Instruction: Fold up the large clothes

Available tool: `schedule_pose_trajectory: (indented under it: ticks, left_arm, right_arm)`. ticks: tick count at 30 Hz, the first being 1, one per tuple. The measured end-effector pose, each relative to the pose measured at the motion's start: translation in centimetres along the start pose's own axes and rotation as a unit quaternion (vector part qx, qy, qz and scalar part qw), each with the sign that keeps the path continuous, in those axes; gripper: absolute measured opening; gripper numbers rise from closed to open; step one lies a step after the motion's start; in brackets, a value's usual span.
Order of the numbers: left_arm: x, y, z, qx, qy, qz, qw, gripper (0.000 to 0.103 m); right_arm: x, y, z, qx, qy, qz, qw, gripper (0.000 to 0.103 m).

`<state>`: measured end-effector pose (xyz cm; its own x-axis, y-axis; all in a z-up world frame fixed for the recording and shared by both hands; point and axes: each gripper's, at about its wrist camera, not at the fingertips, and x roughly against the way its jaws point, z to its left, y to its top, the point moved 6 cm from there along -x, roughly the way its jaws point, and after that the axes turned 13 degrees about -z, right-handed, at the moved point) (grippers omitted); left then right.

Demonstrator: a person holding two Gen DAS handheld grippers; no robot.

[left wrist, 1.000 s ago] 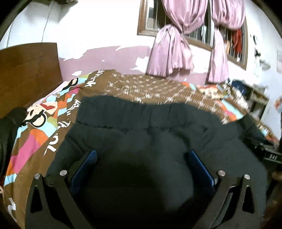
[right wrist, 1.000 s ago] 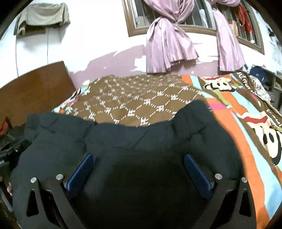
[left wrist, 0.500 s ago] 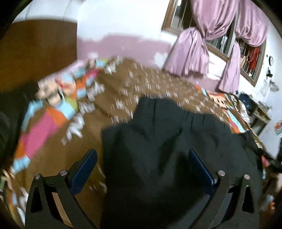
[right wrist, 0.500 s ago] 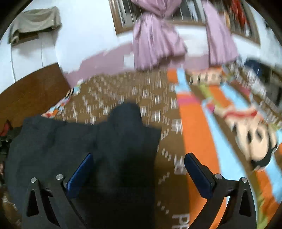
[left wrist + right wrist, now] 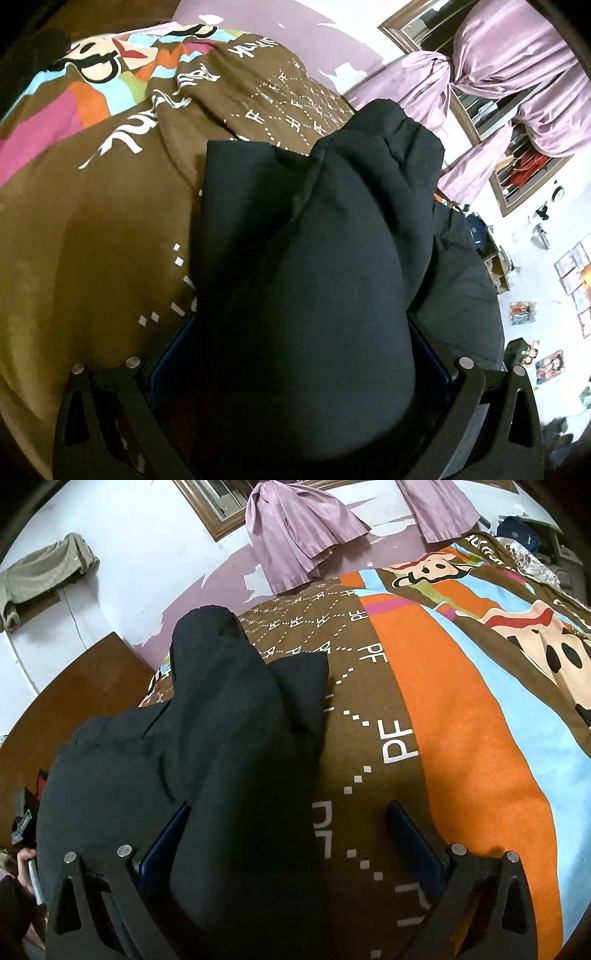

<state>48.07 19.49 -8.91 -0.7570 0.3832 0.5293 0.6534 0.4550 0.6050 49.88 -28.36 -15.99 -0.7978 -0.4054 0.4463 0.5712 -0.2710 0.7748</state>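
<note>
Brown patterned bedding with white lettering and bright orange, blue and pink cartoon panels covered the bed under both cameras, and the large black padded garment lay bunched on it.

In the left wrist view, the left claw had its two blue-padded fingers set wide apart, with a thick fold of the black fabric filling the whole gap between them; the pads sat against the sides of the cloth, though whether they were truly pinching it could not be told. Beyond the claw the garment rose in a rounded hump, a flatter black panel spread to its left on the brown cover, and a gathered cuff or hem stood at the far end.

In the right wrist view, the right claw also stood wide apart. The garment draped over its left pad, while the right pad hung clear above bare bedding. Farther off, a black sleeve end pointed toward the wall.

Behind the bed were a dark wooden headboard, a white wall with peeling mauve paint, and knotted pink satin curtains over a wood-framed window. A person's hand showed at the lower left edge.
</note>
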Motion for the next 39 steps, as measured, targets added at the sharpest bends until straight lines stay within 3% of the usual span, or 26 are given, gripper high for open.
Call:
schedule_pose_trajectory:
  ticks: [5, 8, 13, 16, 20, 27, 30, 35, 39]
  left_arm:
    - [0.1, 0.1, -0.2, 0.001, 0.005, 0.012, 0.9999, 0.102]
    - [0.0, 0.0, 0.0, 0.005, 0.003, 0.017, 0.9998, 0.102]
    - [0.4, -0.1, 0.4, 0.015, -0.018, 0.013, 0.9996, 0.102]
    - [0.6, -0.1, 0.6, 0.022, -0.030, 0.019, 0.9991, 0.102]
    - [0.8, 0.2, 0.7, 0.036, -0.038, 0.037, 0.9979, 0.100]
    - [1.7, 0.1, 0.7, 0.042, -0.049, 0.023, 0.9976, 0.095]
    - [2.4, 0.1, 1.0, 0.048, -0.057, 0.016, 0.9971, 0.084]
    - [3.3, 0.0, 1.7, 0.098, -0.061, -0.002, 0.9933, 0.070]
    - [4.4, 0.1, 2.0, 0.115, -0.057, -0.021, 0.9915, 0.056]
  right_arm:
    - [-0.3, 0.2, 0.1, 0.000, 0.009, 0.019, 1.000, 0.103]
    - [-1.1, 0.9, 0.6, -0.005, 0.023, 0.059, 0.998, 0.103]
    - [-2.2, -0.3, 5.0, 0.010, 0.104, 0.120, 0.987, 0.103]
    - [-3.0, -1.1, 5.6, 0.033, 0.067, 0.129, 0.989, 0.103]
    - [-3.1, -1.2, 5.5, 0.015, 0.057, 0.129, 0.990, 0.102]
    - [-2.1, -1.5, 6.3, 0.024, 0.034, 0.114, 0.993, 0.091]
    - [-1.8, -1.4, 6.8, 0.032, 0.028, 0.108, 0.993, 0.078]
    - [-0.8, -0.7, 7.4, 0.030, 0.035, 0.090, 0.995, 0.046]
    - [0.6, 0.1, 8.1, 0.054, 0.040, 0.065, 0.996, 0.033]
